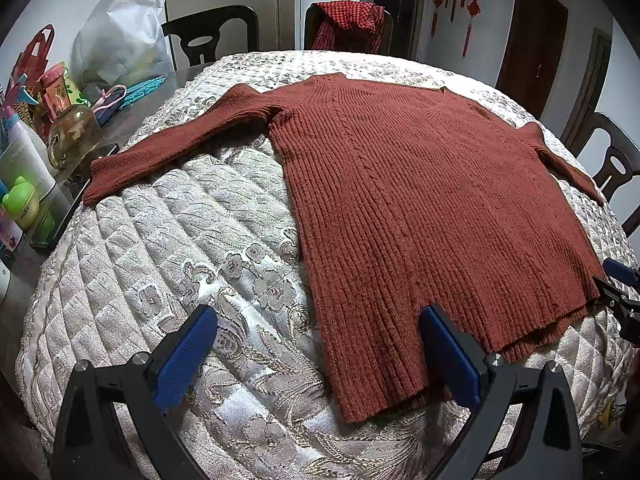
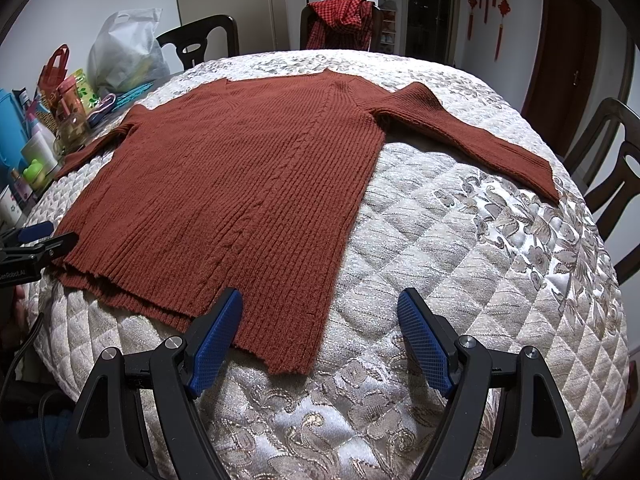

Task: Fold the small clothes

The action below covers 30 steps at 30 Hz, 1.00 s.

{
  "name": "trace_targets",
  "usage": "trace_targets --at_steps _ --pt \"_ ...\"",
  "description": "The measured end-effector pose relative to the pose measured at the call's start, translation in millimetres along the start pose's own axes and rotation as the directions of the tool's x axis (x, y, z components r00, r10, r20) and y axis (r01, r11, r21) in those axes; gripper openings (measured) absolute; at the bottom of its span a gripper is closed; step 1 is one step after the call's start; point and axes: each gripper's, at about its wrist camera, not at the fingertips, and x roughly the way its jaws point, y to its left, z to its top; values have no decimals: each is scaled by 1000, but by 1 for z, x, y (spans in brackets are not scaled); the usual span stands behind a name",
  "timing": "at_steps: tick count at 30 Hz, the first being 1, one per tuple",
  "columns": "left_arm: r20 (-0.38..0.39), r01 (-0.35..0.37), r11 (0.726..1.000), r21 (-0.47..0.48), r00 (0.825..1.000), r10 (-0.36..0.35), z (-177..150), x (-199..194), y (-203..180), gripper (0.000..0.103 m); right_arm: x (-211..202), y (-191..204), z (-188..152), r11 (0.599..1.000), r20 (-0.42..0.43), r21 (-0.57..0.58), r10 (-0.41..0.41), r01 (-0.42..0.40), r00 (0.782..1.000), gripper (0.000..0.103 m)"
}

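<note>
A rust-red ribbed knit sweater (image 1: pixel 420 200) (image 2: pixel 240 184) lies flat, face up, on the quilted table cover, both sleeves spread out to the sides and its hem toward me. My left gripper (image 1: pixel 320 356) is open just above the sweater's near left hem corner, blue pads wide apart, nothing held. My right gripper (image 2: pixel 320 336) is open over the near right hem corner, its left pad (image 2: pixel 216 340) above the knit. Each gripper shows at the edge of the other's view: the right gripper (image 1: pixel 620 292), the left gripper (image 2: pixel 36 240).
The quilted floral cover (image 1: pixel 180 260) (image 2: pixel 460 240) spans the table. Bottles, a glass jar (image 1: pixel 74 136), a phone and bags crowd the left side. Dark chairs (image 1: pixel 212 32) ring the table; one (image 2: pixel 340 24) carries a red checked cloth.
</note>
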Motion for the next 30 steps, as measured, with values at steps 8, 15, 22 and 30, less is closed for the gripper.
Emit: trace_targets --at_steps 8,15,22,30 --pt "0 0 1000 0 1000 0 0 0 0 102 2 0 -1 1000 -2 0 0 0 1000 80" --pt "-1 0 1000 0 1000 0 0 0 0 102 1 0 -2 1000 -3 1 0 0 1000 80" --pt "-1 -1 1000 0 1000 1 0 0 0 102 3 -1 -5 1000 -6 1 -1 1 1000 80" --pt "-1 1 1000 -2 1000 -1 0 0 0 102 2 0 0 1000 -18 6 -4 4 1000 80"
